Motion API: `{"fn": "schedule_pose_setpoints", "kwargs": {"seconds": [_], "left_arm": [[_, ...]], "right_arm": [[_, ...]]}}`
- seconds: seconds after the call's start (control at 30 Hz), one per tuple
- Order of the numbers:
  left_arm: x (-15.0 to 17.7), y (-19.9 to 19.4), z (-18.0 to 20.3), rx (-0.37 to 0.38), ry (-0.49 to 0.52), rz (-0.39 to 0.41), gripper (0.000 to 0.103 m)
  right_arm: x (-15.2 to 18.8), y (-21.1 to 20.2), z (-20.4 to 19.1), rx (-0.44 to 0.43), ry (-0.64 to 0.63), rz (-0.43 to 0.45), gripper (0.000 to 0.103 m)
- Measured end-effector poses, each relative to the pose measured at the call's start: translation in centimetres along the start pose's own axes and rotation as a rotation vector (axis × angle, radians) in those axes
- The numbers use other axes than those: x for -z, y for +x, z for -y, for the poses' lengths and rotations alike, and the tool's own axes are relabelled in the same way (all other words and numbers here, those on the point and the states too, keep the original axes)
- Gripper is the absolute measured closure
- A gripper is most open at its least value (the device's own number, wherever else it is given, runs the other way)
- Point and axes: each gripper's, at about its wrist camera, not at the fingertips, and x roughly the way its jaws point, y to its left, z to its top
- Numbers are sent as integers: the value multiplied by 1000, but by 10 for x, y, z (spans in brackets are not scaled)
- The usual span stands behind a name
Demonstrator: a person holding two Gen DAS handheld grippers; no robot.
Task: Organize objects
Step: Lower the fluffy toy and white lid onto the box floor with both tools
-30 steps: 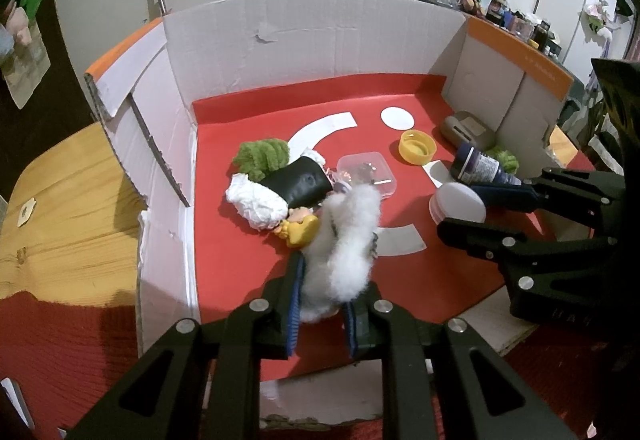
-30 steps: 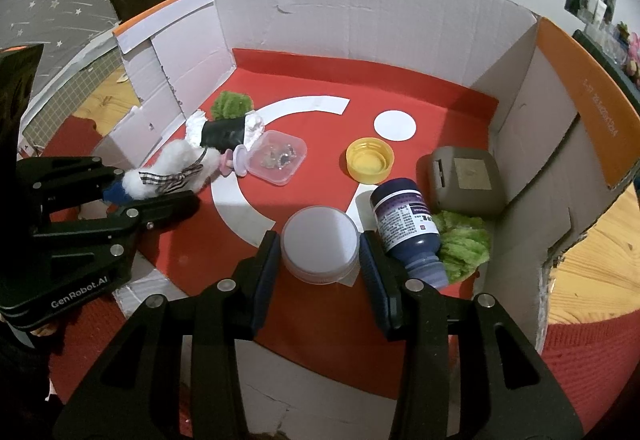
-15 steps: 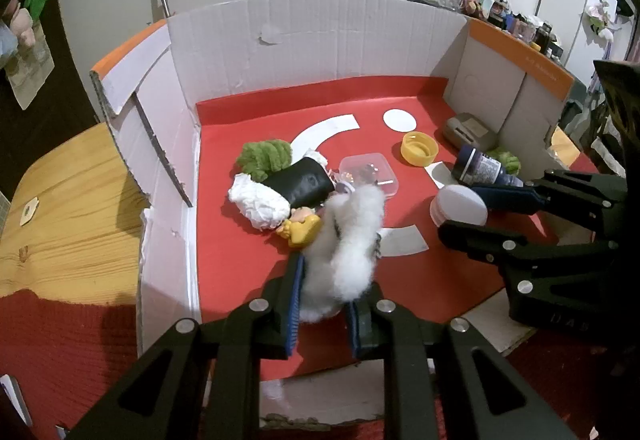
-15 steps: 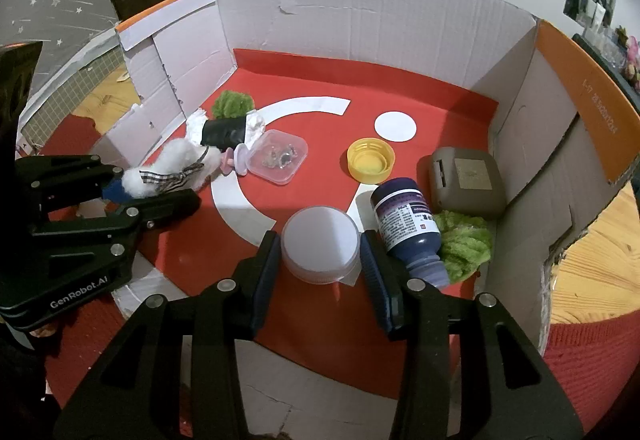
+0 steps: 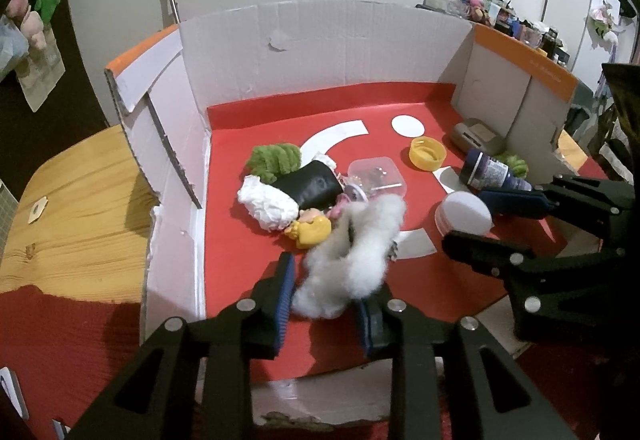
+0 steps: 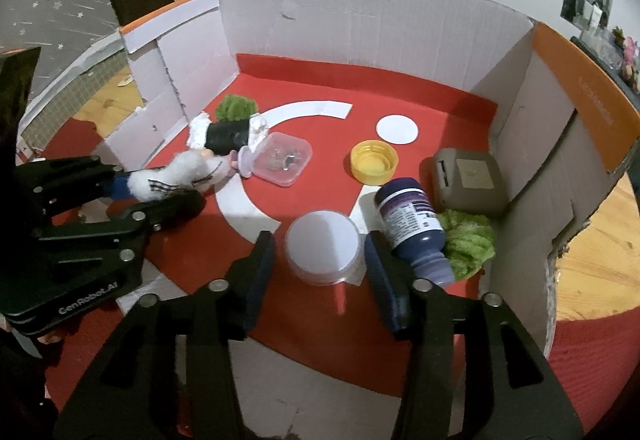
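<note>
Left gripper (image 5: pixel 326 304) opening around the fluffy white toy (image 5: pixel 356 252), long axis running away toward the far right, near end between the spreading fingers (left pad clear of it). Right gripper (image 6: pixel 320 264) also opening, white round jar (image 6: pixel 323 246) standing between, gaps both sides.

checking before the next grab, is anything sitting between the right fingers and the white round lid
Nothing visible does. The white round lid lies on the red floor directly between the right gripper's opening fingers, with bare gaps on both sides. The dark ink bottle lies just outside the right-hand finger, not between it and the lid.
</note>
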Motion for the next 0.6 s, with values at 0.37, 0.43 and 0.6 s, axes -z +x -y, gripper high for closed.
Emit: {"fn": "schedule_pose_setpoints", "kwargs": {"seconds": [0.37, 0.43, 0.6], "left_arm": [[1, -8, 0, 5, -8, 20, 66], [1, -12, 1, 3, -6, 30, 63], [3, -22, -1, -1, -13, 52, 57]], "right_arm": [[1, -6, -4, -24, 0, 11, 49], [1, -9, -8, -24, -7, 15, 45], [2, -16, -13, -23, -7, 32, 44]]}}
